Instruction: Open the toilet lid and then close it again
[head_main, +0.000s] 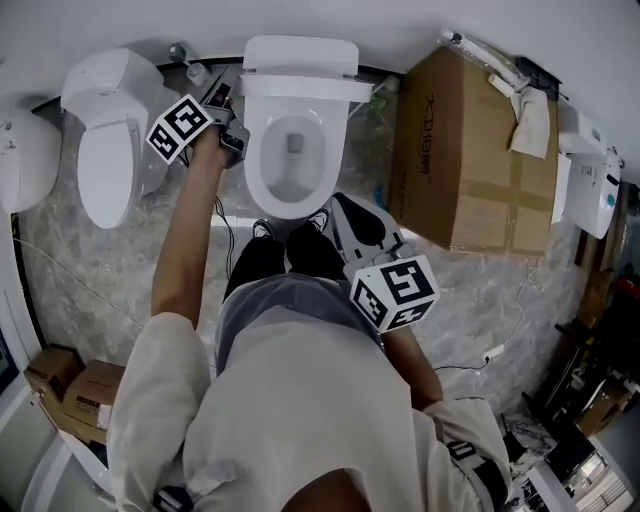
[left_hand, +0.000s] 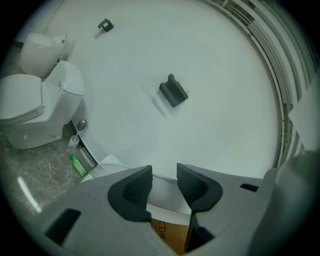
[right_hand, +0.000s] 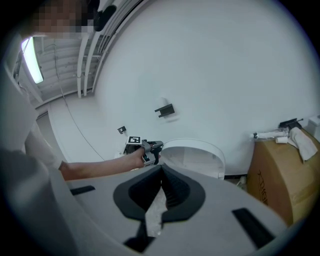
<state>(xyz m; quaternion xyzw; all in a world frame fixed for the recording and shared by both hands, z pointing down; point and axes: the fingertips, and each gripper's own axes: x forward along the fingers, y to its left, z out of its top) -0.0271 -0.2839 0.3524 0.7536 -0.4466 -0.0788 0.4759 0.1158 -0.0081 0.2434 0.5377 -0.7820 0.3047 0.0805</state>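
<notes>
While the toilet lid (head_main: 300, 58) stands upright against the wall (head_main: 400, 20), head view: bowl (head_main: 290, 165) uncovered and facing the camera.
Head view, left gripper (head_main: 222, 105): on an arm stretched forward, just beside the lid's left edge near the hinge. Whether it touches the lid cannot be told.
Head view, right gripper (head_main: 355, 220): held close to the person's body, on the near side of the bowl, well apart from the lid.
Head view, surroundings: second toilet (head_main: 105, 150) at left with its lid down. Cardboard box (head_main: 470, 150) to the right of the bowl, on the grey marbled floor (head_main: 480, 290).
Left gripper view, jaws: spread, with a clear gap between the pads and nothing pinched. A white edge and a strip of the cardboard box show beyond the gap.
Left gripper view, background: white wall carrying a black bracket (left_hand: 173, 91). Second toilet at far left. Green bottle (left_hand: 77, 165) on the floor by the wall.
Right gripper view, jaws: pressed together, tips meeting, nothing between them.
Right gripper view, ahead: lid upright against the wall, left gripper at its left edge, cardboard box at right.
</notes>
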